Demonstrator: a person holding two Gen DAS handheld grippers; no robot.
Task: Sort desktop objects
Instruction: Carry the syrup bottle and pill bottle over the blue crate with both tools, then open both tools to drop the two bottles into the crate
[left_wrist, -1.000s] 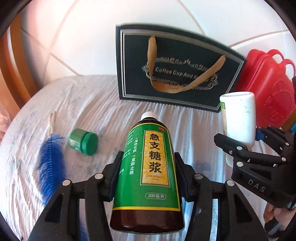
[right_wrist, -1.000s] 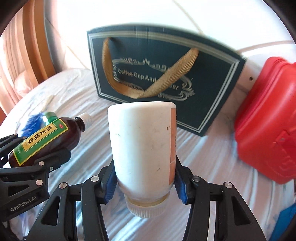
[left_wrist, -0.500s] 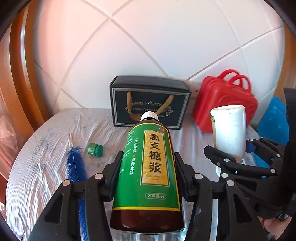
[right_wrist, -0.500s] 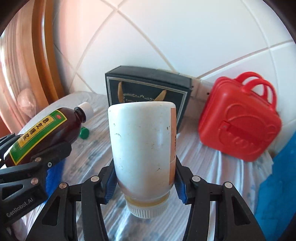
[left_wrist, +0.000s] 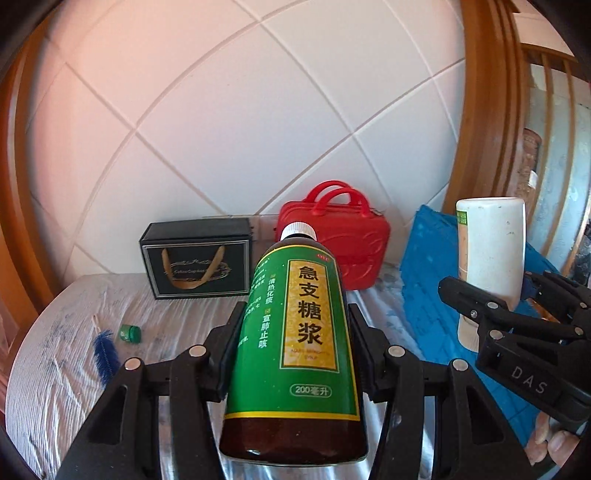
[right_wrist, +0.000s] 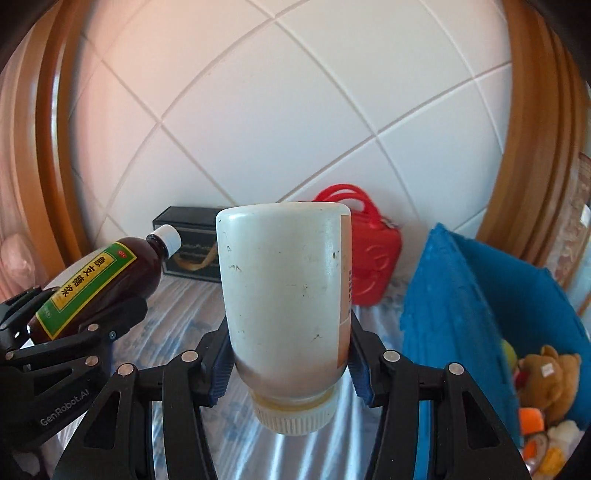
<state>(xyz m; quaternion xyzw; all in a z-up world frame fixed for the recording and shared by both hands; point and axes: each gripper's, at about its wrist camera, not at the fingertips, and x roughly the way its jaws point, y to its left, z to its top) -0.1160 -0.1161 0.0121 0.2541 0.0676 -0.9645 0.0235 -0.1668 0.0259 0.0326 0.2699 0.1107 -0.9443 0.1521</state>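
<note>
My left gripper (left_wrist: 295, 332) is shut on a brown syrup bottle (left_wrist: 295, 354) with a green and yellow label and a white cap pointing away. My right gripper (right_wrist: 288, 354) is shut on a white plastic bottle (right_wrist: 284, 295), held cap toward the camera, base away. Each gripper shows in the other's view: the white bottle (left_wrist: 489, 254) at the right of the left wrist view, the syrup bottle (right_wrist: 99, 284) at the left of the right wrist view. Both are held high above the round table (left_wrist: 55, 369).
On the table lie a blue feather (left_wrist: 105, 354) and a small green jar (left_wrist: 130, 333) at the left. A dark gift bag (left_wrist: 195, 264) and a red case (left_wrist: 354, 240) stand against the tiled wall. A blue bin (right_wrist: 461, 314) at the right holds soft toys (right_wrist: 546, 376).
Both grippers rose and pulled back from the table with their bottles still gripped. The bag, the red case and the small items look smaller, and the blue bin came into view at the right.
</note>
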